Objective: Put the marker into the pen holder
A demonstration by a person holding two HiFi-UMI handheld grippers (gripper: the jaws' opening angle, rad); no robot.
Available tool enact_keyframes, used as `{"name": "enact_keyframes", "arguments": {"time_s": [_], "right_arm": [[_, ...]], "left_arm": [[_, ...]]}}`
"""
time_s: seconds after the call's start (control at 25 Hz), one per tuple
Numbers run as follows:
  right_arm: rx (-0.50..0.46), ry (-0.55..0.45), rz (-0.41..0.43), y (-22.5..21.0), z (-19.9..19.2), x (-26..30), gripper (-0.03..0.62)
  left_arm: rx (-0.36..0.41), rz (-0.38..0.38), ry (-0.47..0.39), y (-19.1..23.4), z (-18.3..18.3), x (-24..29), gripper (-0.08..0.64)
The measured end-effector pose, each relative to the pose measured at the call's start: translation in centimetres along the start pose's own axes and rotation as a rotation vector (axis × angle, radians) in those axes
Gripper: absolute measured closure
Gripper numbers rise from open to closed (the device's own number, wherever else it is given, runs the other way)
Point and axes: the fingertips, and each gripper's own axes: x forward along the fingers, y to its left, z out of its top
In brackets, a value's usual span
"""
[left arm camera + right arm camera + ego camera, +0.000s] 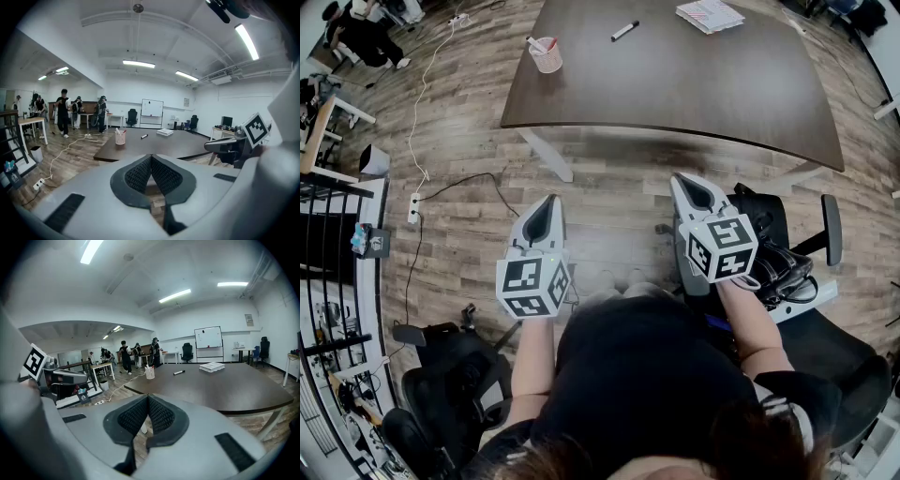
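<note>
Approach stage: nothing is grasped yet. Left gripper (547, 202) hangs short of the dark brown worktop (694, 94), jaws together and empty. Pink mesh pen holder (546, 56) stands near the worktop's far left corner. Slim black marker (625, 31) lies flat to its right, well apart. Right gripper (684, 180) has its jaws together and empty. The next move probably calls for reaching forward, opening the jaws and straddling the marker.

OPEN-PLAN OFFICE: A stack of printed papers (710, 14) lies near the far right corner of the dark brown surface (675, 89). On the wood-plank floor (609, 187) off its left edge, a white cable (420, 112) runs to a power strip (414, 207). Black office chairs (441, 389) stand nearby, and people (62, 112) gather beyond, with a whiteboard (152, 108) at the far wall.
</note>
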Motion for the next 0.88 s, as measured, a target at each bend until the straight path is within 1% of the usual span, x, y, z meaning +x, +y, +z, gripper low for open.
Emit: {"name": "enact_keyframes", "arguments": {"time_s": [0.28,0.52,0.72,0.88], "right_arm": [[-0.002,-0.03,-0.008,-1.6,0.2,0.7,0.574],[0.032,-0.011,-0.014,-1.8,-0.4,1.6,0.574],[0.056,-0.001,-0.036,-2.1,-0.1,3.6,0.572],[0.071,0.002,-0.07,-2.1,0.8,5.8,0.572]], "left_arm": [[0.031,-0.001,0.016,-1.2,0.1,2.4,0.532],[0.027,-0.004,0.042,-0.6,-0.2,3.5,0.532],[0.075,-0.02,0.038,0.9,0.5,5.7,0.532],[0.062,-0.062,0.022,3.2,1.7,8.7,0.532]]}}
